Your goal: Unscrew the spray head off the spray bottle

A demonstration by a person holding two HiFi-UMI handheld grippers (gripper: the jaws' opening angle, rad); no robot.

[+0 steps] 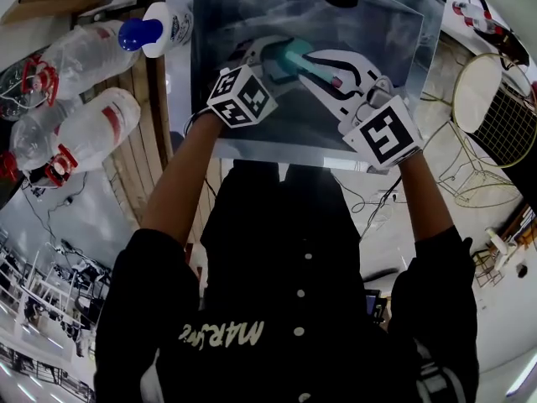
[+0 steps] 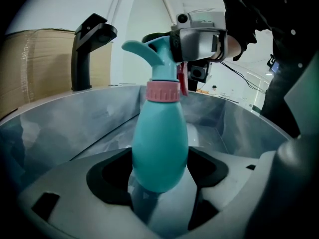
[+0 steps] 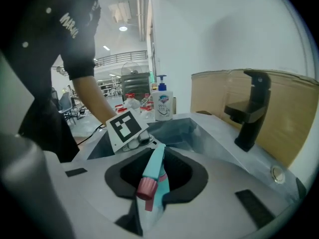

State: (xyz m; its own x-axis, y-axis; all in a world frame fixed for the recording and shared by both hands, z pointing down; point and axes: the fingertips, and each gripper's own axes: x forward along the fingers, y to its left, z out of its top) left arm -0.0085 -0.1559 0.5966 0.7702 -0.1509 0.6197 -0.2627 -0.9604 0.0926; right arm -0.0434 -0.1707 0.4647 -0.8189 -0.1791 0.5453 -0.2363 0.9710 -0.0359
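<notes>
A teal spray bottle (image 2: 159, 148) with a pink collar (image 2: 163, 91) stands upright above the metal sink (image 1: 369, 23). My left gripper (image 2: 160, 172) is shut on its rounded body, with a black pad against each side. My right gripper (image 3: 152, 183) is shut on the spray head (image 3: 155, 168), whose pink nozzle (image 3: 146, 188) points toward that camera. In the head view the bottle (image 1: 295, 60) shows only as a teal patch between the left gripper (image 1: 273, 61) and the right gripper (image 1: 312, 64). The left gripper view shows the right gripper (image 2: 199, 39) on the head at the top.
A black faucet (image 3: 251, 108) rises at the sink's back edge in front of a cardboard sheet (image 3: 286, 98). A pump soap bottle (image 1: 155, 30) stands at the sink's left corner. Plastic water bottles (image 1: 75, 133) lie on the counter further left. A wire basket (image 1: 499, 112) is on the right.
</notes>
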